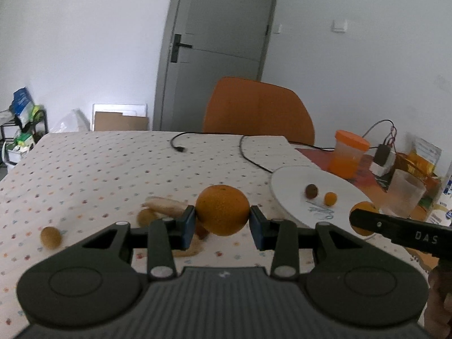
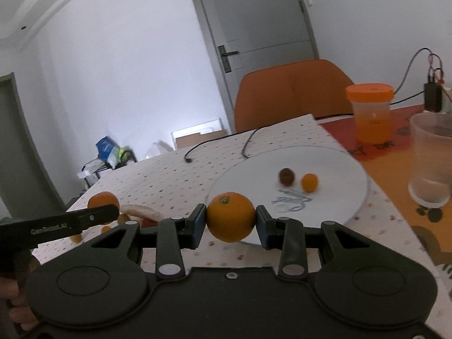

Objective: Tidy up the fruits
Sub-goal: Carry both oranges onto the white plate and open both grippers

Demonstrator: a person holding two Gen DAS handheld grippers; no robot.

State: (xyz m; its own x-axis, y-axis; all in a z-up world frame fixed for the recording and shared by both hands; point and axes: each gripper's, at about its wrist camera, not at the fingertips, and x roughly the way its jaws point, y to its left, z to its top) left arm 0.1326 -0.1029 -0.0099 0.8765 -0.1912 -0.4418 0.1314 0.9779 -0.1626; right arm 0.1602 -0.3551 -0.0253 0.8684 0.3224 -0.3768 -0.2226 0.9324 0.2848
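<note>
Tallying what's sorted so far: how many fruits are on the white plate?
2 on the white plate: a small brown fruit and, beside it, a small orange fruit, both near its middle. None looks hidden.

Two held oranges, a plate to the right, loose fruit to the left.

The left gripper (image 1: 222, 220) pinches an orange (image 1: 222, 210) above the worktop (image 1: 99, 163); behind and under it lie a banana (image 1: 165, 206) and, further left, a small fruit (image 1: 50, 236). To the right sits the plate (image 1: 293, 178), carrying a nut (image 1: 311, 191) with a kumquat (image 1: 330, 198) just beside it on the right. The right gripper (image 2: 231, 221) holds a second orange (image 2: 231, 217) at the plate's near-left edge. Right of the plate stand a cup (image 2: 430, 158) near and a jar (image 2: 370, 111) farther back. A cable (image 1: 248, 155) lies across the far worktop, a chair (image 1: 258, 108) behind it, a door (image 1: 220, 45) beyond.
</note>
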